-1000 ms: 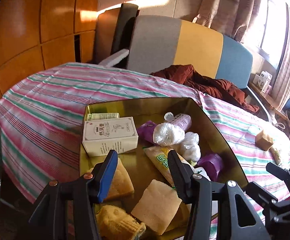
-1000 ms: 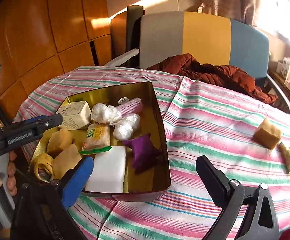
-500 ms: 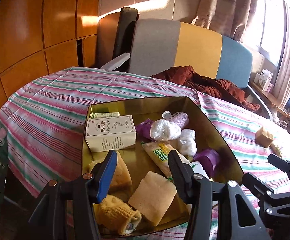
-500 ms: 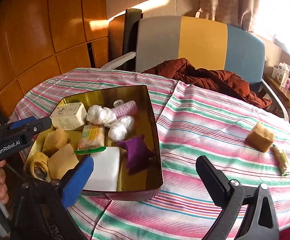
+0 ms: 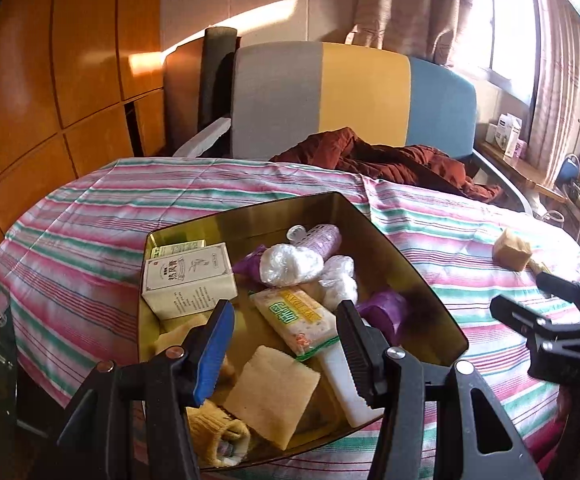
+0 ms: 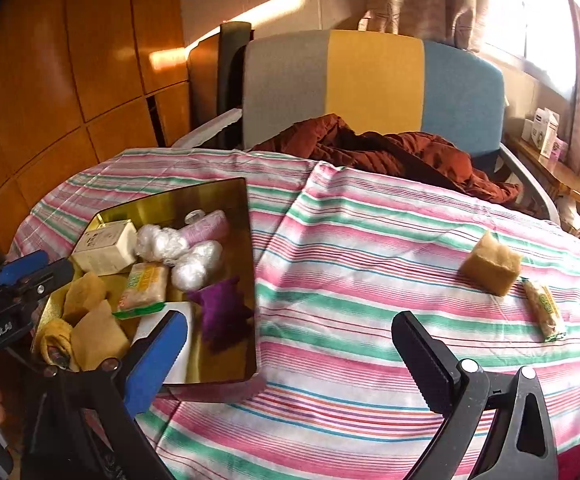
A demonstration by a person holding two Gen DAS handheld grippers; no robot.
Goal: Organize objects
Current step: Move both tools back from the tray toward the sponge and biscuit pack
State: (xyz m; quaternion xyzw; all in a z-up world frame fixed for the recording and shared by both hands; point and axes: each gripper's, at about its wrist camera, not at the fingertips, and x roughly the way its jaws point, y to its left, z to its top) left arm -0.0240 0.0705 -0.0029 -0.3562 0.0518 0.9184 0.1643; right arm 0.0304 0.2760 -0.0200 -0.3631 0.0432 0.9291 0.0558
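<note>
From the left wrist view, the left gripper tilts down over the near end of the gold tin, jaws partly apart with nothing between them; a tan sponge and a snack packet lie just beyond its tips.

From the right wrist view, the right gripper slants down over the striped tablecloth, jaws wide and empty. The tin sits to its left; a brown sponge block and a wrapped bar lie ahead to its right.

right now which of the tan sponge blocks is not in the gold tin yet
The sponge block alone on the striped tablecloth, beside the snack bar. The other tan sponges lie inside the gold tin.
</note>
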